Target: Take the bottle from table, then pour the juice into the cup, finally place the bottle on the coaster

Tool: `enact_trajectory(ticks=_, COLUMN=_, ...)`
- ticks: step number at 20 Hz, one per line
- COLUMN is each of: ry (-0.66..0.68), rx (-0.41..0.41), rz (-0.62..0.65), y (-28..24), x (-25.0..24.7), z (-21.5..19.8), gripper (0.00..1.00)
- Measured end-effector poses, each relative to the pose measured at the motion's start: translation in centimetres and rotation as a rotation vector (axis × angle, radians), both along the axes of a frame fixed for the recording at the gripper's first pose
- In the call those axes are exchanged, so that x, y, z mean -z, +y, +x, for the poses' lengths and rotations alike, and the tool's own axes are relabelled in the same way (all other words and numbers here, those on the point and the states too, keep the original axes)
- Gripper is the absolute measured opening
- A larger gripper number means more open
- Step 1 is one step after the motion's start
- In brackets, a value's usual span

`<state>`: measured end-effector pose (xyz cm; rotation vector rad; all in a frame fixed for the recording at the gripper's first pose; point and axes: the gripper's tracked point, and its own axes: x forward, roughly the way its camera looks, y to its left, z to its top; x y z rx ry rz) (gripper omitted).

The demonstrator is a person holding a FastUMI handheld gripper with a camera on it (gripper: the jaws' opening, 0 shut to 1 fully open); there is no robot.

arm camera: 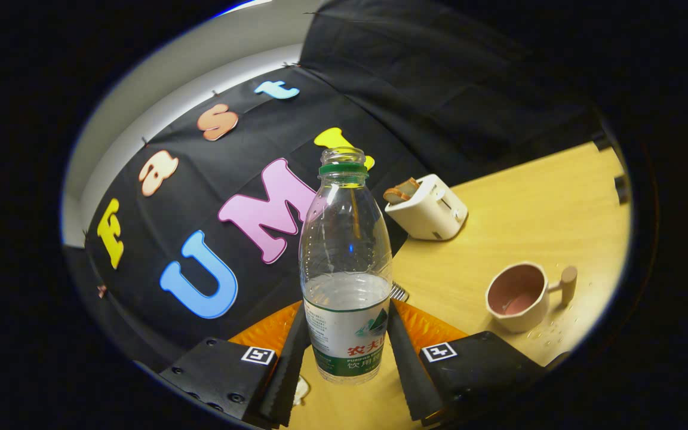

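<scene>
Nearest the camera, the gripper (pixel 346 352) had its two fingers (pixel 289 364) set one on each side of the bottle (pixel 345 269), both pressing against the labelled lower part of it, so the tool was clamped on the bottle. The bottle was clear plastic with a green ring at the neck and no cap on its open mouth; it stood roughly upright between the fingers while the whole scene behind it appeared tilted. Clear liquid filled it to about the top edge of the label (pixel 349 343), and the upper body was empty. Its base looked to be off the wooden table (pixel 529 203), though that could not be told for certain. Just behind the fingers, to both sides of the bottle, showed the orange ridged edge of a flat round coaster (pixel 424 325), with a small metal ridged piece (pixel 399 292) beside the bottle's right flank. Beyond the right finger and well apart from the bottle sat the cup (pixel 518 295), cream outside and reddish-pink inside, with a stubby wooden handle pointing away from the bottle; a little pale liquid seemed to lie at its bottom. A few droplets (pixel 550 331) dotted the tabletop near the cup. Farther back, near the booth's wall, stood a cream toaster (pixel 430 209) with a slice of toast (pixel 401 191) sticking out of its slot.
</scene>
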<state>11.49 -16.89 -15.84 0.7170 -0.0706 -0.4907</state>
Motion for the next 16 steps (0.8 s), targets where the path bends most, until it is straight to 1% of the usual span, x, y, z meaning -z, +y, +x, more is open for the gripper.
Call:
enact_trajectory(ticks=7, ry=0.146, rx=0.016, rz=-0.525, y=0.0, x=-2.0, z=2.3, gripper=0.74)
enact_trajectory(ticks=8, ry=0.167, rx=0.018, rz=-0.583, y=0.1, x=-1.8, z=2.7, gripper=0.74)
enact_trajectory(ticks=10, ry=0.193, rx=0.013, rz=-0.659, y=0.5, x=-0.6, z=3.8, gripper=0.74)
enact_trajectory(ticks=13, ry=0.24, rx=0.021, rz=-0.726, y=0.7, x=1.7, z=5.1, gripper=0.74)
enact_trajectory(ticks=16, ry=0.273, rx=0.032, rz=-0.725, y=0.3, x=4.7, z=6.1, gripper=0.74)
